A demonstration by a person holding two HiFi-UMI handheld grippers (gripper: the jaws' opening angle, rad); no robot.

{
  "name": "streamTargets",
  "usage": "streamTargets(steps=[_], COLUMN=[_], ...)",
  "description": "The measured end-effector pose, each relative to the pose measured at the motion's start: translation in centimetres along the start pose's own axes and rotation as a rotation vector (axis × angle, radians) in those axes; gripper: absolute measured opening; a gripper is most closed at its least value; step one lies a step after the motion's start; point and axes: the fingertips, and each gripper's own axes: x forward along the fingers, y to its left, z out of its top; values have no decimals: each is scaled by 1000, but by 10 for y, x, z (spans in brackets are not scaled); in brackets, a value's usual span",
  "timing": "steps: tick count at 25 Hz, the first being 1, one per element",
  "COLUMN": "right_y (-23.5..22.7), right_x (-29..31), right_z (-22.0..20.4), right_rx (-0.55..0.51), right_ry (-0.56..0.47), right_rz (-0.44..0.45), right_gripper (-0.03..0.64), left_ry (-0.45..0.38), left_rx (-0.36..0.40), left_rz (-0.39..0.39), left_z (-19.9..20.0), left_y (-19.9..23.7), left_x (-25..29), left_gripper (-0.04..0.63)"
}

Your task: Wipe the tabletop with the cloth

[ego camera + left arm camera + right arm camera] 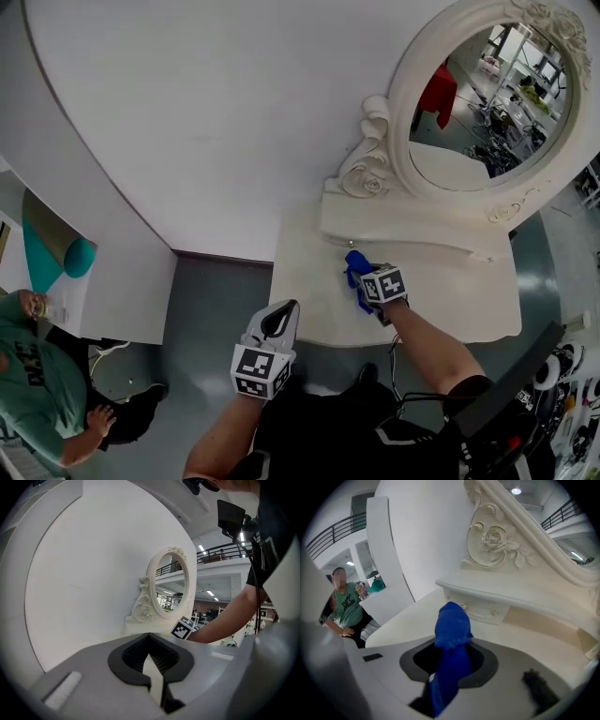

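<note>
Over the cream tabletop (450, 291), near the oval mirror's base, our right gripper (373, 291) has its jaws clamped on the crumpled blue cloth (355, 269). At seven o'clock from it, our left gripper (278, 322) hangs with jaws together, empty.

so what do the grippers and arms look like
Both the left gripper and right gripper have light grey shells, black ribbed jaw pads and a cube of black-and-white square markers. The forearms are bare; a short black sleeve shows on the right arm.

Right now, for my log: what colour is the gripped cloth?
The cloth is blue; right gripper view shows it best.
</note>
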Motion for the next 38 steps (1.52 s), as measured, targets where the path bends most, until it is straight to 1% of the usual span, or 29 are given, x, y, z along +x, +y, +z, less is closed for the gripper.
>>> streamTargets(steps=[3,7,9,11,15,17,18,23,26,28,30,32,35,38], right_y=[-25,-43,-30,-10,30,49,56,90,99,88,63,34,-9,-45], right_x=[17,16,20,19,-7,-19,-26,-62,-75,-79,-81,-78,-62,-41], right_z=[5,-15,-19,-26,-64,-79,-86,-138,-152,-145,-123,-97,-58,-33], right_rx=[-25,-32,-41,-73,-184,-247,-256,-193,-178,-169,-159,-149,-137,-107], right_ry=[26,79,83,96,143,146,145,155,164,128,52,8,-18,-10], right_rz=[-22,-31,4,41,115,157,174,266,307,291,236,189,129,77], right_gripper=[103,103,103,103,103,103,103,103,103,103,103,103,103,103], left_ry=[1,20,25,16,-2,-19,-23,3,10,8,13,21,20,24], left_rx=[15,-4,10,25,3,6,8,-14,-4,1,19,36,15,26], left_rz=[15,-26,-6,14,31,36,38,31,19,18,23,20,19,14], left_z=[7,0,0,4,8,13,14,6,7,10,11,11,12,11], left_y=[-8,-35,-34,-33,-41,-44,-45,-62,-73,-81,-88,-93,-95,-98], left_x=[4,13,15,17,23,26,29,37,44,46,46,47,44,43], left_gripper=[8,8,8,8,8,7,7,8,8,8,6,6,8,8])
